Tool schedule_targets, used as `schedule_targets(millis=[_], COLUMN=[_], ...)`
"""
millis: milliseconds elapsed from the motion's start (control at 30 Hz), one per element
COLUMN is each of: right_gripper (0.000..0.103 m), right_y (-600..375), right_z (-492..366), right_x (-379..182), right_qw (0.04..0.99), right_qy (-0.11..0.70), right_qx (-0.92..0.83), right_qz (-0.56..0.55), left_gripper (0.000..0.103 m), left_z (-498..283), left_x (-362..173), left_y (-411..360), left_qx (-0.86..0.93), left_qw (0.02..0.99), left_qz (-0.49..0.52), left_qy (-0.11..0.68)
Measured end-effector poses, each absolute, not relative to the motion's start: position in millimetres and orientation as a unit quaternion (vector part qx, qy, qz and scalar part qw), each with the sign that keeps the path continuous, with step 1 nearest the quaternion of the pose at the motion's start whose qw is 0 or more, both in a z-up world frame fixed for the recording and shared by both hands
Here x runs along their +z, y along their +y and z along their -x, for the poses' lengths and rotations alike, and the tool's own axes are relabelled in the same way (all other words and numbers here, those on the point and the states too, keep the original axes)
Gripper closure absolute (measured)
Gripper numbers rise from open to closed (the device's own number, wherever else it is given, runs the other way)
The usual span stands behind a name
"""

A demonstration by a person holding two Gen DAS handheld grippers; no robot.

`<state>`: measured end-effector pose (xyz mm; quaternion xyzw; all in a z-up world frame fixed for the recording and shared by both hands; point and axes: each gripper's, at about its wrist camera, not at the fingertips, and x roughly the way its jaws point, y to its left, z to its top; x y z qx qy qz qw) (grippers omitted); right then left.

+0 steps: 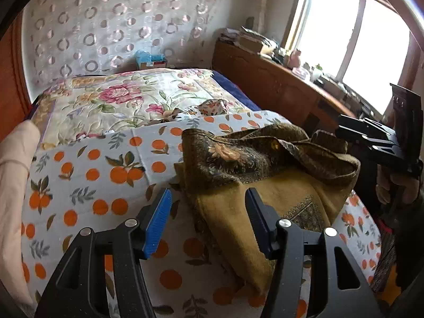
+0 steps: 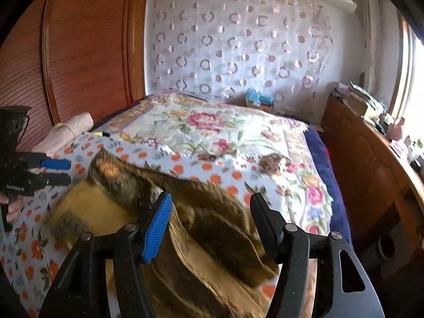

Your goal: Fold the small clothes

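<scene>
Left gripper (image 1: 208, 221) hangs spread over the olive cloth (image 1: 265, 175) on the orange-dotted sheet (image 1: 87, 175). Right gripper (image 2: 209, 224), also spread, frames blurred fabric; its fingertips are hidden in the left view. Beyond lies a floral quilt (image 2: 212, 127).

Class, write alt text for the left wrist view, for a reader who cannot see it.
The open left tool hovers over a crumpled olive-brown cloth lying on a bed sheet printed with oranges. The right tool enters from the right, beyond the cloth. Behind are a floral quilt, a wooden cabinet and a bright window.
</scene>
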<state>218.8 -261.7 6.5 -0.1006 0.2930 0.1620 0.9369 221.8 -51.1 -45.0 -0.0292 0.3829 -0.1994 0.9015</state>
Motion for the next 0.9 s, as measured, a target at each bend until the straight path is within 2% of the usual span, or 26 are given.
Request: schedule_targets(millis=[400, 567, 700, 867, 900], right_gripper=[0.04, 0.04, 0.04, 0.04, 0.053], right_y=[-267.3, -256.4, -254.7, -255.7, -256.6], right_z=[-182.3, -181.3, -191.2, -196.7, -199.1], right_x=[21.2, 8.6, -0.9, 6.5, 9.1], right_qw=[0.926, 0.911, 0.897, 0.892, 0.893], right_qy=[0.324, 0.347, 0.374, 0.371, 0.368], right_qx=[0.176, 0.192, 0.19, 0.193, 0.193], right_qz=[0.077, 0.111, 0.139, 0.173, 0.173], left_gripper=[0.044, 0.044, 0.039, 0.038, 0.038], left_z=[-254.5, -256.4, -255.2, -254.4, -254.6], left_x=[-70.2, -81.7, -84.9, -85.6, -85.4], left_y=[-73.8, -74.0, -72.8, -75.8, -75.8], left_qx=[-0.189, -0.187, -0.187, -0.186, -0.187], left_qw=[0.885, 0.878, 0.881, 0.883, 0.883], left_qz=[-0.025, -0.031, -0.031, -0.037, -0.036], left_qy=[0.424, 0.44, 0.433, 0.429, 0.429])
